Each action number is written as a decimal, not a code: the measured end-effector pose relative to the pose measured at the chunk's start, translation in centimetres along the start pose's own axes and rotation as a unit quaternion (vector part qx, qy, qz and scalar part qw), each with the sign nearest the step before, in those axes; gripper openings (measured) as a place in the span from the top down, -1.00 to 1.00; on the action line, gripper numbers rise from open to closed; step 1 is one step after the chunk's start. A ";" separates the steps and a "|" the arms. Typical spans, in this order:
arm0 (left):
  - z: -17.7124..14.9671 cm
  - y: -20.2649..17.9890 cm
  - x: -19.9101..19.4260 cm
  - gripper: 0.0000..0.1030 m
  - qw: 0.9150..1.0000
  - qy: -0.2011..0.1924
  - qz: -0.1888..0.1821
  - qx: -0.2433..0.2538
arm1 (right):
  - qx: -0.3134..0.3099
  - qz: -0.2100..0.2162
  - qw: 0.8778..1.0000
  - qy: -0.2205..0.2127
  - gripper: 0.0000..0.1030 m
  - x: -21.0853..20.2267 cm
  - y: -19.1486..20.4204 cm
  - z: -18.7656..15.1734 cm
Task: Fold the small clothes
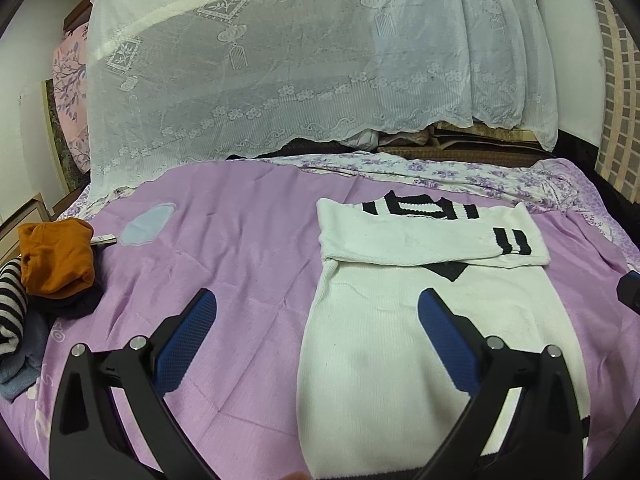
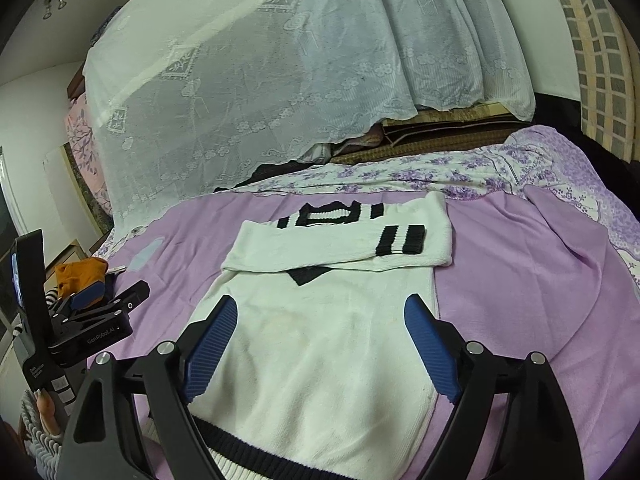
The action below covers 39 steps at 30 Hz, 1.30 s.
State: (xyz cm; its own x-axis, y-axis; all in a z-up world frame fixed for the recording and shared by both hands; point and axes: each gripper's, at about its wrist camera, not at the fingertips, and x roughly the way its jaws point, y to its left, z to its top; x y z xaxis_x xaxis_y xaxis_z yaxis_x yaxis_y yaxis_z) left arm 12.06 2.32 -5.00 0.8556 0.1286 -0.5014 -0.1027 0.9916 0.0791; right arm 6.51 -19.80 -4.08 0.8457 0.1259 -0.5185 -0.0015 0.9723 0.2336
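Both grippers, left [image 1: 316,304] and right [image 2: 320,312], hang with fingers spread wide and nothing between them, above a white sweater [image 2: 320,344] on a bed.

Spread on the purple blanket [image 1: 240,248], the sweater lies with its black-edged hem nearest the cameras and its neck at the far end; both sleeves are folded across the chest, the black-striped cuff [image 2: 400,240] of the upper one lying toward the right side. From the right wrist view, the left gripper also shows at the sweater's left, over the blanket. Far left on the blanket sits a pile of other clothes: an orange garment [image 1: 56,256] on top, a striped one [image 1: 12,308] beside it. White lace curtain [image 1: 280,60] drapes down behind the bed.
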 end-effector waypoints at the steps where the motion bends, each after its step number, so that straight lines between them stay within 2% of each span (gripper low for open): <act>1: -0.1 0.1 -0.1 -0.91 1.000 0.001 0.000 -0.001 | -0.002 0.000 1.000 -0.001 -0.70 -0.1 0.1 0.0; 3: -0.2 0.2 -0.5 -0.91 1.000 0.002 -0.001 -0.002 | -0.004 -0.001 1.000 -0.003 -0.76 -0.4 0.4 -0.1; 28: -1.6 -0.4 -3.2 -0.91 1.000 0.011 -0.003 0.000 | -0.019 0.002 1.000 -0.007 -0.80 -2.4 1.4 -1.0; 32: -2.4 -0.3 -2.6 -0.91 1.000 0.026 -0.010 0.002 | -0.016 -0.002 1.000 0.000 -0.80 -2.2 0.9 -1.5; 39: -5.3 1.3 0.1 -0.91 0.996 0.087 -0.034 -0.012 | -0.001 -0.020 0.999 0.030 -0.80 -1.1 -0.8 -3.3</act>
State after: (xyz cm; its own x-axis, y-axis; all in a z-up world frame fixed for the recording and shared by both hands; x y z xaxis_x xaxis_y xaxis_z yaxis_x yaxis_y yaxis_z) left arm 9.36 3.69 -9.49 0.7610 0.0593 -0.6460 -0.0613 0.9979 0.0193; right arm 3.79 -20.04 -6.41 0.8116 0.0989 -0.5758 0.0299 0.9772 0.2100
